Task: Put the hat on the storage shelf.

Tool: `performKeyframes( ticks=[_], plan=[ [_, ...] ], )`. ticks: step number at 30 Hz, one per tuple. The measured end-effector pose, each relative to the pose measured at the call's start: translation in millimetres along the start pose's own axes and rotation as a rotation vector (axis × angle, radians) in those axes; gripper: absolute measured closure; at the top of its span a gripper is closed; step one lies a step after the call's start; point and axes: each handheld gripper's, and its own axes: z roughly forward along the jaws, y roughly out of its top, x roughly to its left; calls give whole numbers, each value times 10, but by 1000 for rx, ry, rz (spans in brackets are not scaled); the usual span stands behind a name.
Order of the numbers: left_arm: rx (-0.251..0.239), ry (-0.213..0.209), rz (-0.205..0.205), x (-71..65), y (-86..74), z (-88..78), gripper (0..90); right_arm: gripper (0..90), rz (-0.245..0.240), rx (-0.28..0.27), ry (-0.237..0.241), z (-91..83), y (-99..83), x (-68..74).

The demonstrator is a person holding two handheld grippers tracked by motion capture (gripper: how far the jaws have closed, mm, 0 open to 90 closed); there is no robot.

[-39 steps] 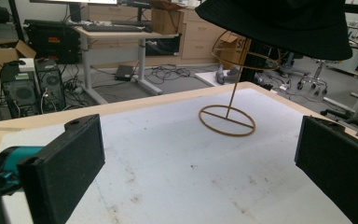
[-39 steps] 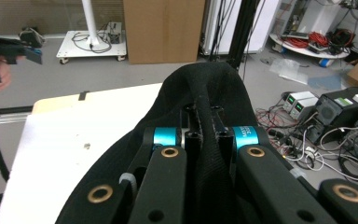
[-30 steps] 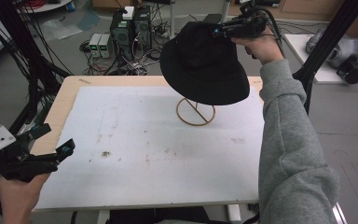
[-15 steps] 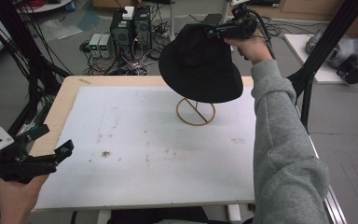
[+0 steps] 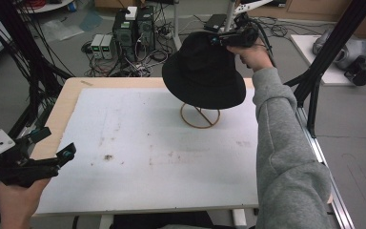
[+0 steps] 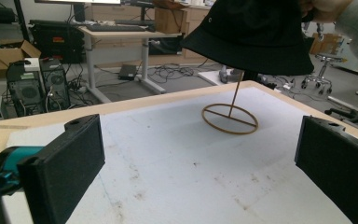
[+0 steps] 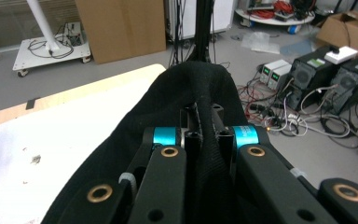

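Nearest the person, the left gripper (image 5: 52, 155) sits low over the front-left corner of the table (image 5: 66, 95), jaws wide apart with nothing between them. It looks parked out of the way, aimed loosely across the white mat (image 5: 162, 157), probably so the other hand has room to work.

Mid-table, toward the back, the wooden stand (image 5: 200, 116) sits on the mat: a flat ring base with a crossbar and a thin upright rod, clearer in the left gripper view (image 6: 230, 119). The rod runs up under the hat; whether its top touches the inside of the crown can't be told.

Above it, the black bucket hat (image 5: 204, 71) hangs roughly centred over the ring, brim (image 6: 247, 53) tilted, lower toward the person. The right gripper (image 5: 228, 40) comes in from the far right side, grey sleeve (image 5: 279, 143) stretched along the table's right edge. Its jaws are pinched together on a fold of the crown fabric (image 7: 204, 135), visible squeezed between the pads in the right gripper view. Gripping at the crown lets the brim hang free, so the opening can drop over the rod.

Judgement: hat is being seated on the stand; not released, grip is carrying it.

Beyond the table: computer towers (image 5: 133, 26) and cables on the floor.
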Motion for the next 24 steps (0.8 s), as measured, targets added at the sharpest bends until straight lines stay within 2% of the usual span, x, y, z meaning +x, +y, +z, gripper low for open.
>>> performKeyframes(
  ticks=[7,17,21,22,23,24],
  plan=[
    [10,-2,-2,0,-16,34,17,868,33,10,-1,108,-128,-27],
    [9,-2,5,-9,-4,26,17,845,38,5,0,135,-159,-8],
    [12,-2,2,-4,-10,36,17,800,41,3,-7,130,-159,-6],
    [14,-3,4,-2,-13,40,17,779,40,3,-12,130,-159,-7],
    [18,-4,3,0,-16,47,17,721,48,5,-17,127,-164,-11],
    [18,-4,3,0,-16,47,17,717,52,4,-23,123,-166,-14]
  ],
)
